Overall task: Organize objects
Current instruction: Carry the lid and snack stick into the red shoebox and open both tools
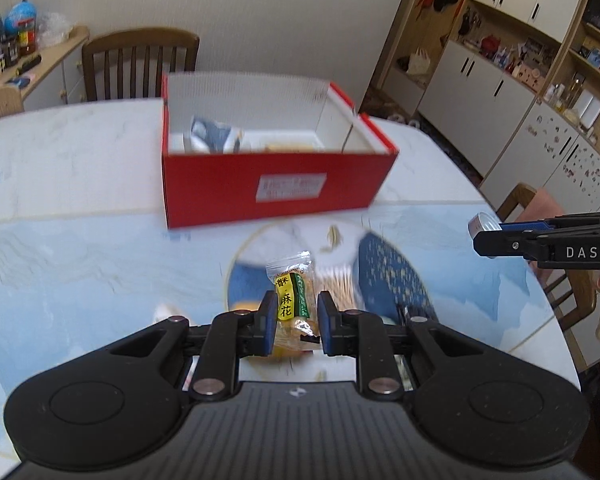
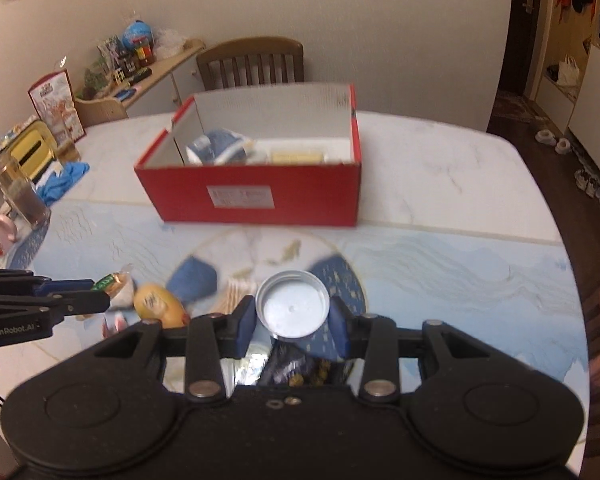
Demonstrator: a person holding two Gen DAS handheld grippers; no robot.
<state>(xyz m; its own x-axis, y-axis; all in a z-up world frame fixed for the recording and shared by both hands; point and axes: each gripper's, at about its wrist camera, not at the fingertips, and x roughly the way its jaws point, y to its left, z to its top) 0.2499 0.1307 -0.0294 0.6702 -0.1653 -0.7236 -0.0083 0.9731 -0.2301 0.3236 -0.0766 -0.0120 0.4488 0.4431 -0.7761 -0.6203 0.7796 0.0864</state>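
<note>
We had both claws clamped above the marbled counter (image 2: pixel 440 168) — the left claw (image 1: pixel 296 312) pinching a light, crinkly clear snack packet (image 1: pixel 294 294) mid-body, the right claw (image 2: pixel 294 322) squeezing a stiff, slippery round metal lid (image 2: pixel 293 305) across its rim — short of the open red cardboard box (image 2: pixel 256 196).

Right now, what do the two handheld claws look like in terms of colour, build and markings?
Both are matte black plastic with round side discs, silver pivot pins and blue finger pads. The left claw reads "GenRobot.AI" on its side; the right claw reads "DAS". No cables or sleeves are visible.
</note>
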